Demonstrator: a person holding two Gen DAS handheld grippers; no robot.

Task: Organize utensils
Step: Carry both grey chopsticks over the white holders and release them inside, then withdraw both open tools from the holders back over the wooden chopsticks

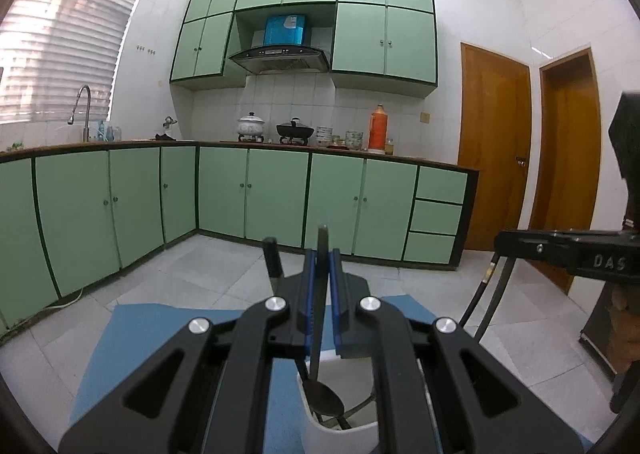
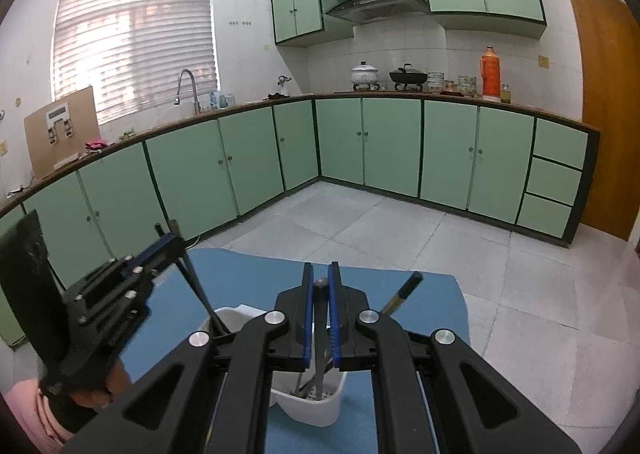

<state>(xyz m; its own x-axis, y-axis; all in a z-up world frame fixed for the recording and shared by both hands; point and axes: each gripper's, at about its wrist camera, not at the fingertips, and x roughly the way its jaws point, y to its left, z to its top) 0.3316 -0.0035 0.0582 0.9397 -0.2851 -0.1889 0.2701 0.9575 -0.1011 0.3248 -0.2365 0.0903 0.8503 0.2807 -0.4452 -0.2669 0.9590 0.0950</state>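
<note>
Left wrist: white caddy [image 1: 320, 434] holds black spoon [image 1: 323, 400], bowl down.

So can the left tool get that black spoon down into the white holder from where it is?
Probably yes. The left tool is shut on the black spoon, whose bowl already hangs inside the white holder, with open space below it.

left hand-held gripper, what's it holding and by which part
The left hand-held gripper is shut on a black spoon, gripping the upper handle; the bowl hangs down inside the white utensil holder.
</note>
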